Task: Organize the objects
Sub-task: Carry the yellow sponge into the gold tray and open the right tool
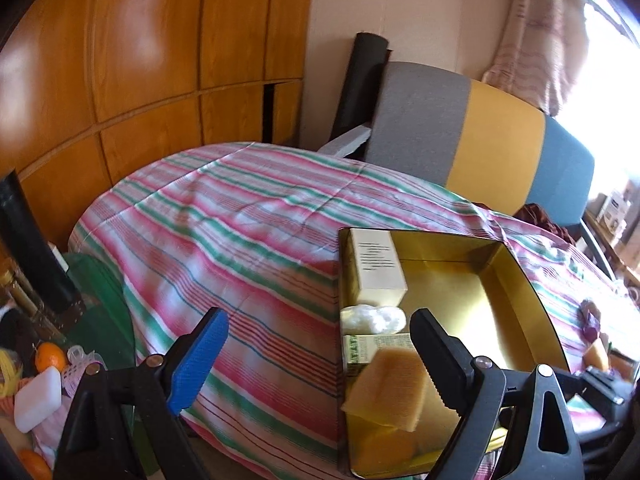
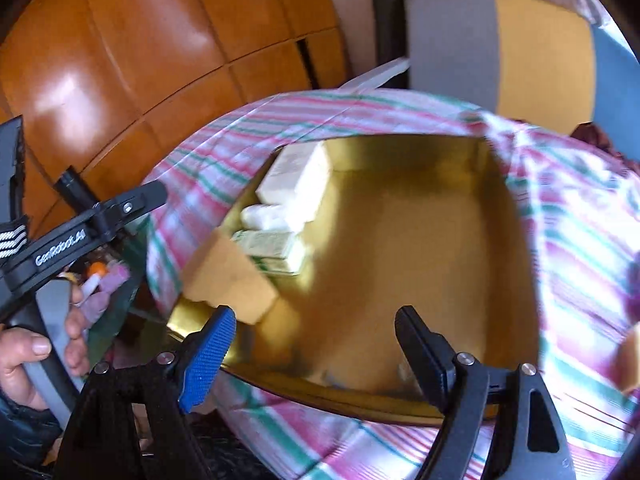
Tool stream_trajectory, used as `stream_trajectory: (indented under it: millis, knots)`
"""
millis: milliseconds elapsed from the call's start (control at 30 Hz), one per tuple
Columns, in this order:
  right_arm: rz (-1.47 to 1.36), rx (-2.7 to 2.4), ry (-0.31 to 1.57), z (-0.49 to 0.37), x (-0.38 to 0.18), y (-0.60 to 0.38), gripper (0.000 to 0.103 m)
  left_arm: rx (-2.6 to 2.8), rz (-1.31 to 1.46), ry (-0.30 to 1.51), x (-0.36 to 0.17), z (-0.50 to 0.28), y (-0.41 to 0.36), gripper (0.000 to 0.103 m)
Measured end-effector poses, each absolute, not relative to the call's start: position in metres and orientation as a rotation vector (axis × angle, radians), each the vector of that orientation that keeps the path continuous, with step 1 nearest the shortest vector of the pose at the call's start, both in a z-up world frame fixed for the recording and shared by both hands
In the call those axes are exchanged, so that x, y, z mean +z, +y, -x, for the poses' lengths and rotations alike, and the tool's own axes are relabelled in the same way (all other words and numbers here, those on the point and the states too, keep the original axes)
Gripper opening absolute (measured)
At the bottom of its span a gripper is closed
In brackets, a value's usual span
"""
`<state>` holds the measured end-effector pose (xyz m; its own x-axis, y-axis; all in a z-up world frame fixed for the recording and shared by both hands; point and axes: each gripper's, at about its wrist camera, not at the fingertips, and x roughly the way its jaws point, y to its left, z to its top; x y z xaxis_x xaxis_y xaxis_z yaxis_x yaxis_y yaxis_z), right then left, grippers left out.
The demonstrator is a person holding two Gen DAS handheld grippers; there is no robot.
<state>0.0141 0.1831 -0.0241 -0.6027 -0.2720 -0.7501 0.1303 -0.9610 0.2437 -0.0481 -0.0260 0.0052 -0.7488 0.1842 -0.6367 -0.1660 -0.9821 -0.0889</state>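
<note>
A gold tin box [image 1: 516, 276] [image 2: 516, 216] sits open on the striped cloth [image 1: 240, 240]. Along its left wall lie a cream carton [image 1: 378, 264] [image 2: 296, 176], a white cotton wad [image 1: 374, 318] [image 2: 266, 214] and a green-and-white carton [image 1: 370, 350] [image 2: 276, 248]. In its near left corner a tan sponge block [image 1: 390, 388] [image 2: 228, 280] rests tilted. My left gripper [image 1: 316, 360] is open over the tin's left edge, with nothing between its fingers. My right gripper [image 2: 318, 354] is open above the tin's near side, also with nothing in it.
Left of the cloth, lower down, lie an orange [image 1: 50, 356], a white bar [image 1: 38, 398] and pink items. A grey, yellow and blue sofa back [image 1: 500, 148] stands behind, next to a wooden wardrobe [image 1: 140, 60]. A hand [image 2: 28, 352] holds the left gripper's handle.
</note>
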Motion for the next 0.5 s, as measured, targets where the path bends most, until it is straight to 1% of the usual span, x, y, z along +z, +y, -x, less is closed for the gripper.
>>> stream_trajectory:
  millis: [300,500]
  knots:
    - [-1.232,-2.769,-0.164,-0.034,-0.008,0.221,0.084,2.731,0.935,0.056,0.016,0.033,0.001,0.094]
    - [-1.232,-2.86,-0.201,-0.046,-0.002,0.256,0.084,2.687,0.923,0.1,0.018,0.028,0.018,0.094]
